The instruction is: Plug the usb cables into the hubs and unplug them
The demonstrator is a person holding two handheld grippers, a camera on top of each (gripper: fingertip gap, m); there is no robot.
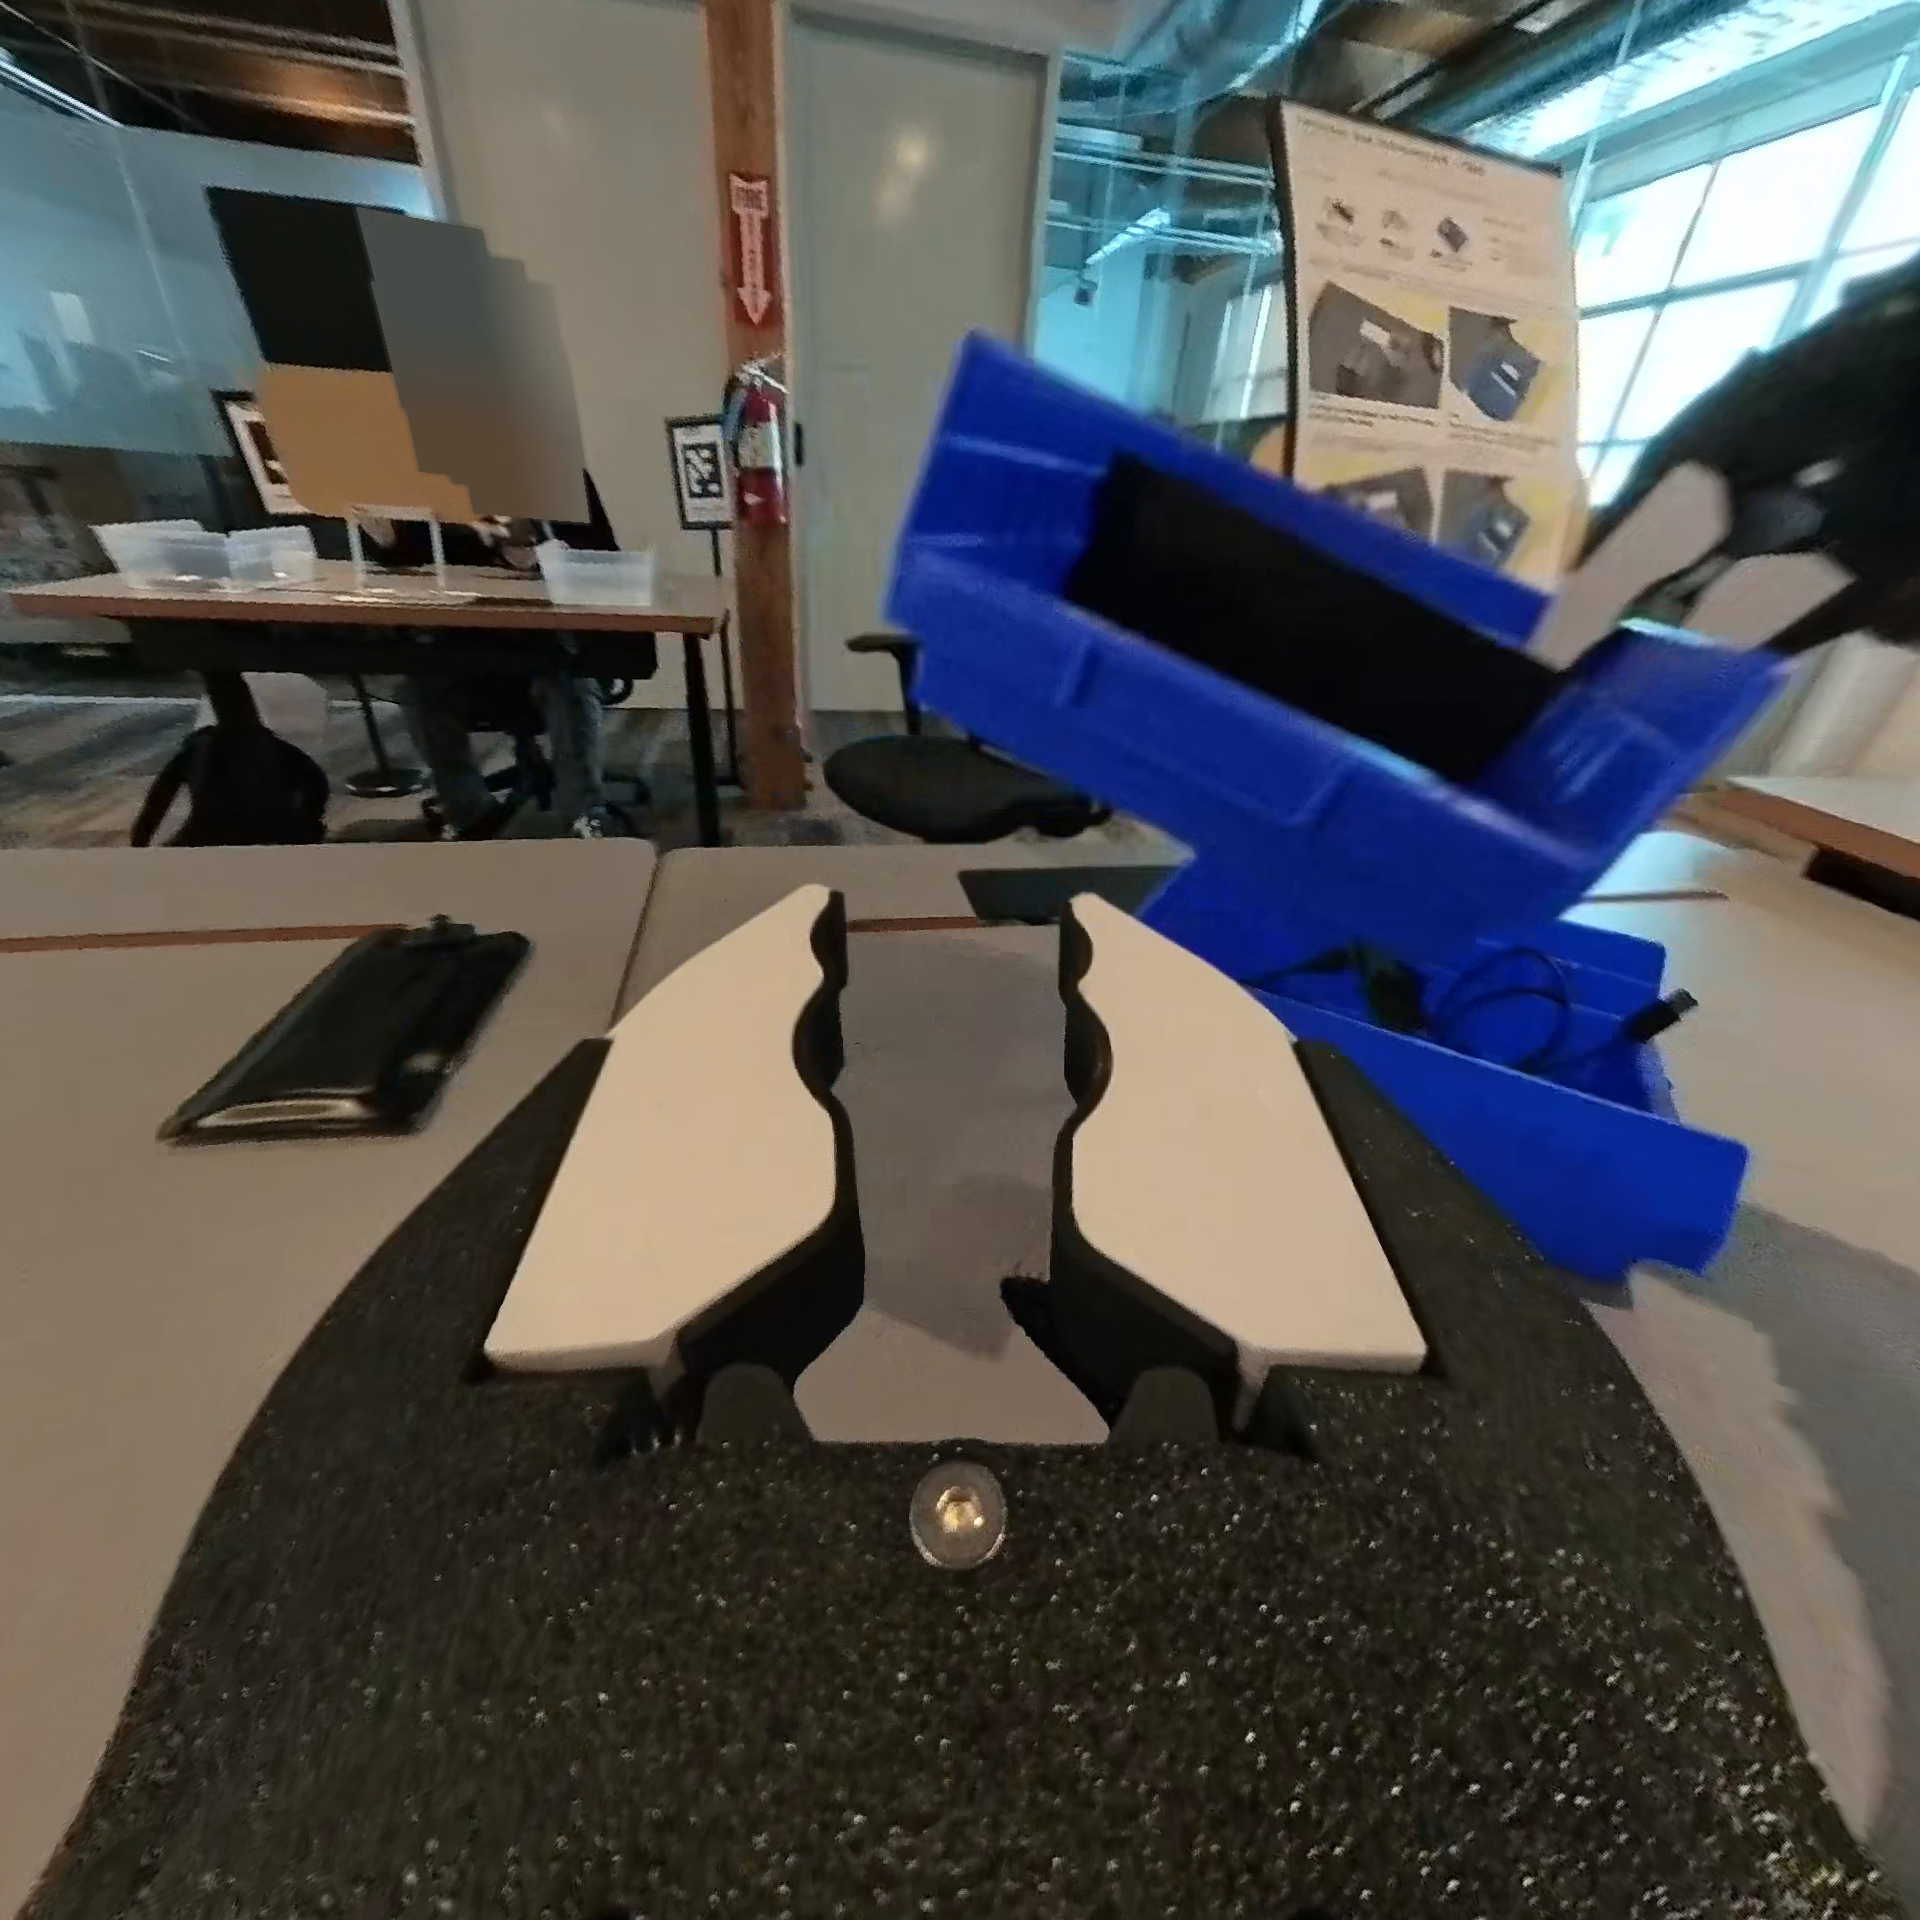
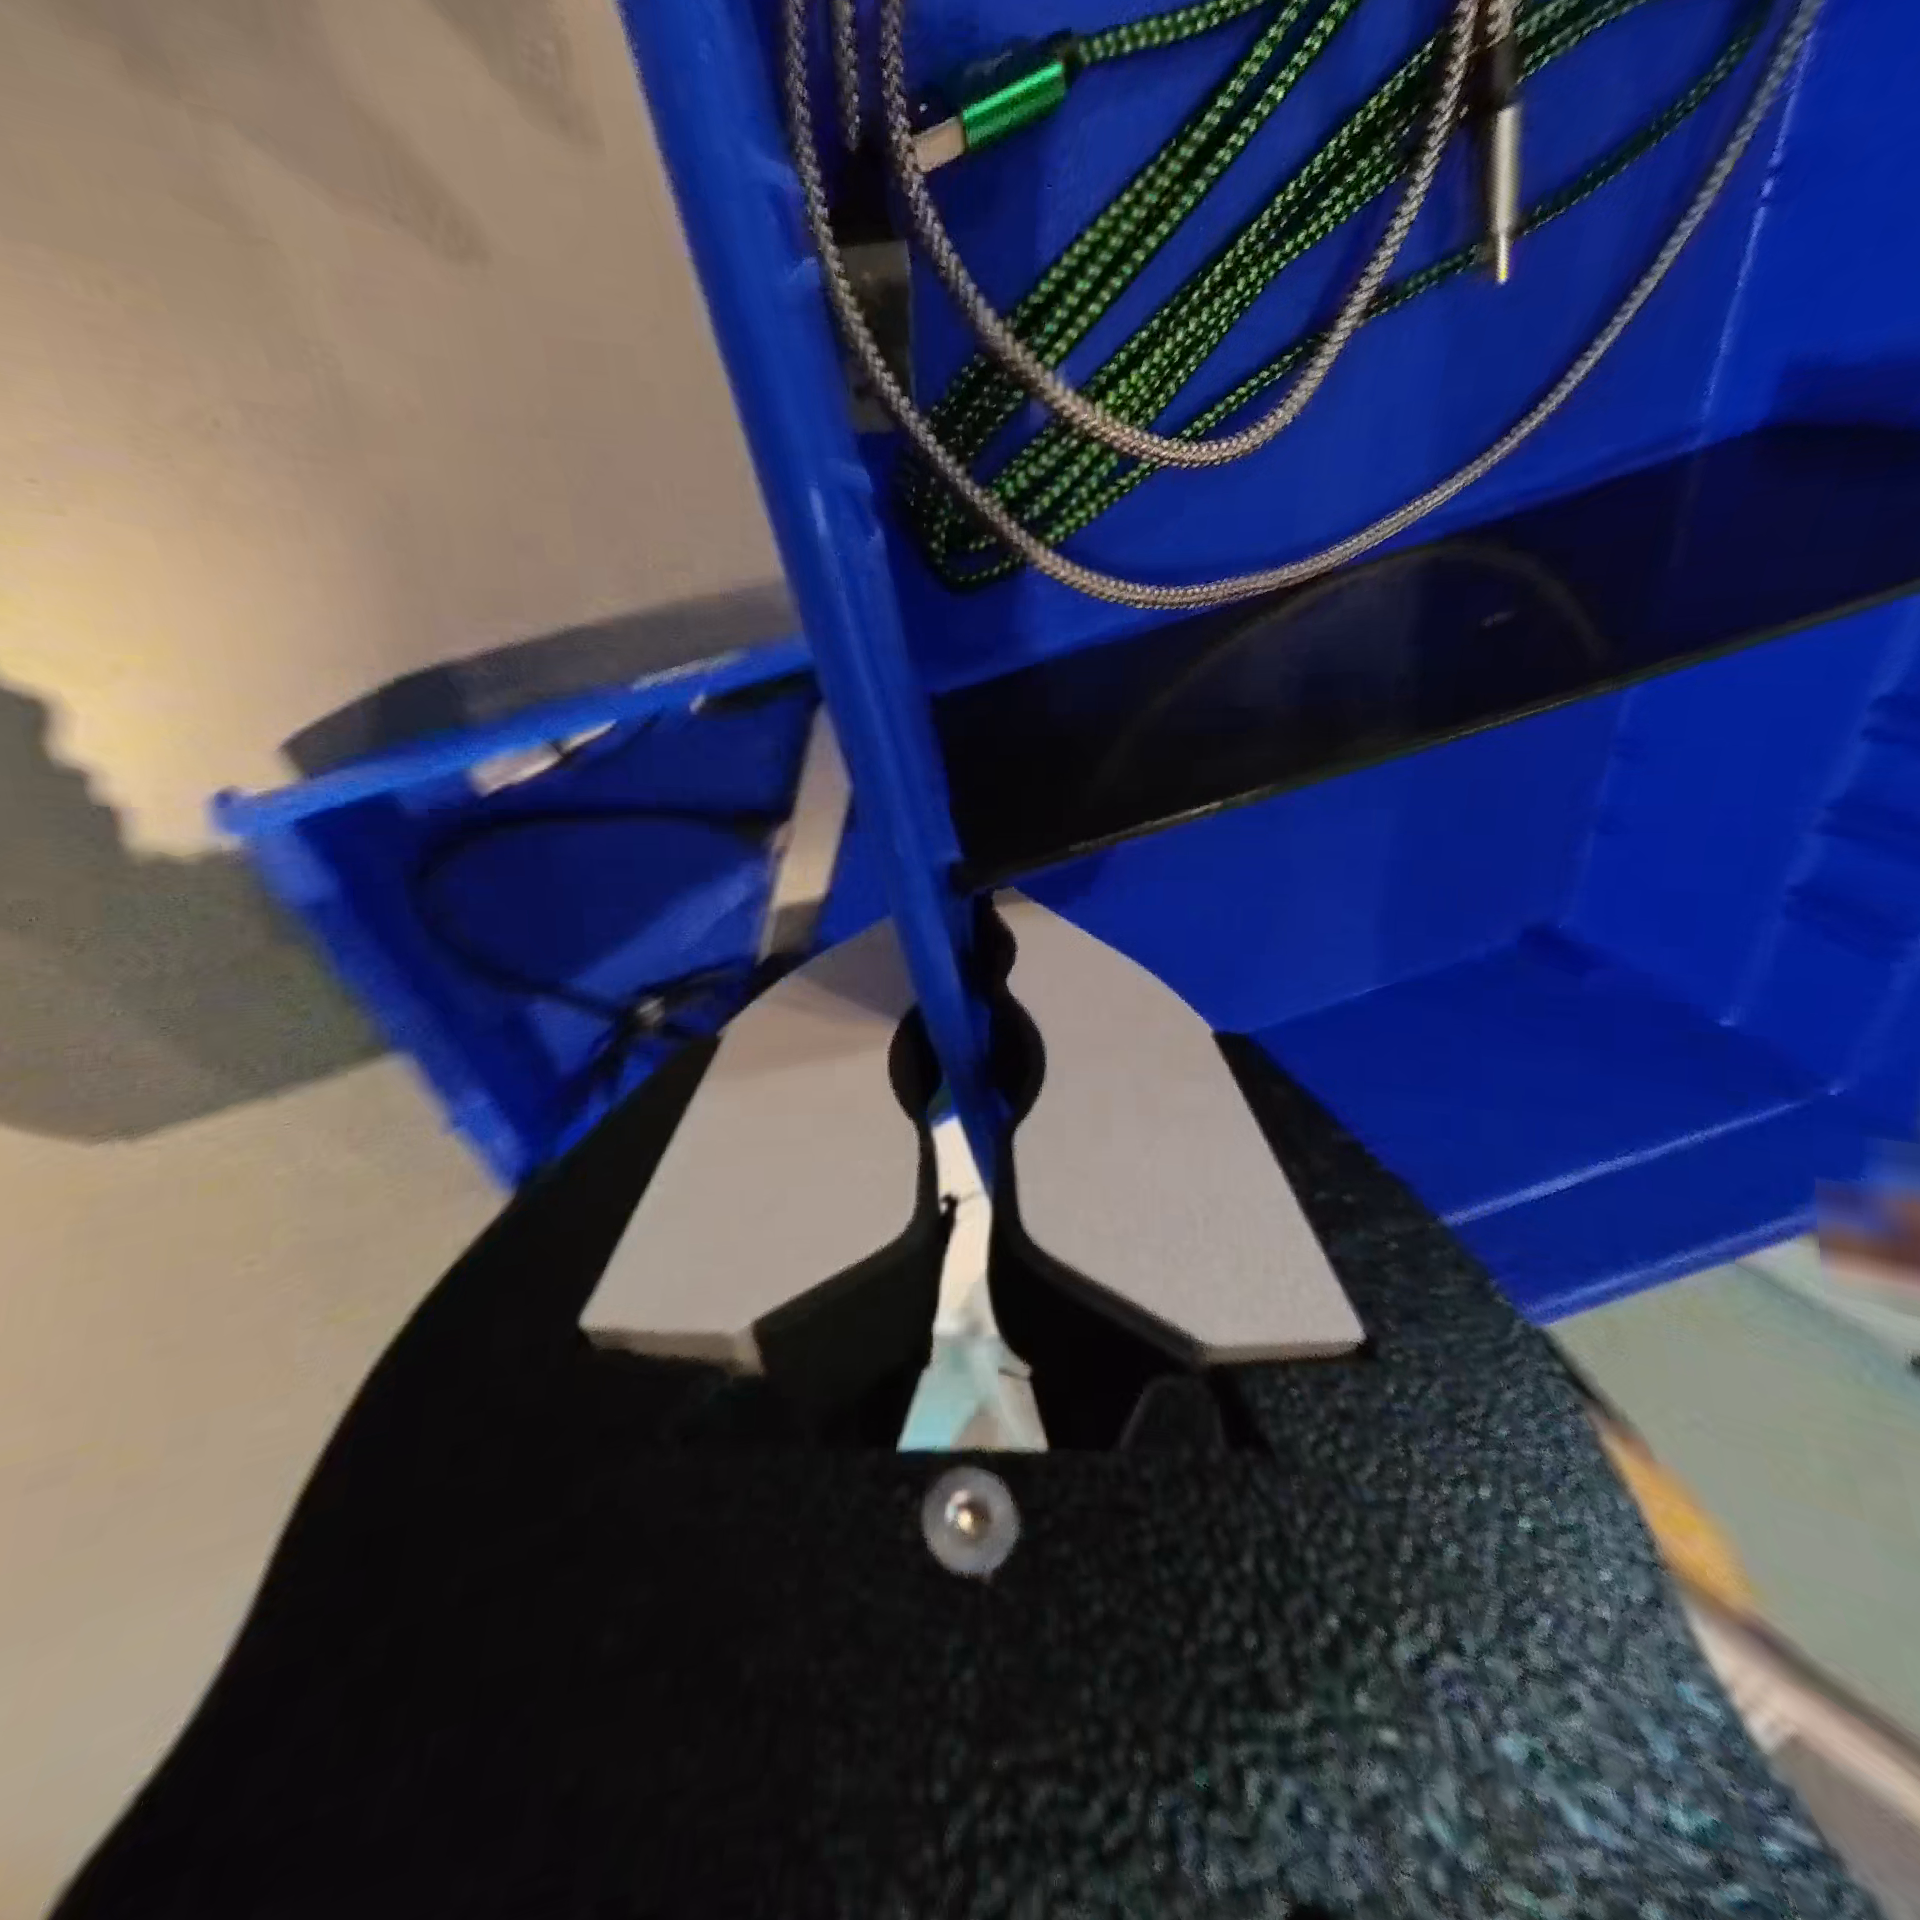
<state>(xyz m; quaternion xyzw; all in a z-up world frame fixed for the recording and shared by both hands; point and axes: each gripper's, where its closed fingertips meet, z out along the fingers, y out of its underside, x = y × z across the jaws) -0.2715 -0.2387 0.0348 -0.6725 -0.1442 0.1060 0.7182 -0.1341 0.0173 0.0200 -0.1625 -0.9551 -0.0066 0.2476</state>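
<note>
Cables [image 2: 1091, 343] at twelve o'clock look limp, so we'd grasp plugs; right gripper [image 2: 951, 1049] jaws pinch the blue bin [image 2: 1558, 1091] wall, left gripper [image 1: 951, 1039] jaws gape empty.

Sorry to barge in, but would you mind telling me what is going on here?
The right claw is clamped on the wall of a blue bin and holds it tilted in the air. Green and grey braided cables lie inside. A second blue bin with black cables rests on the table. The left claw is open and holds nothing.
</note>
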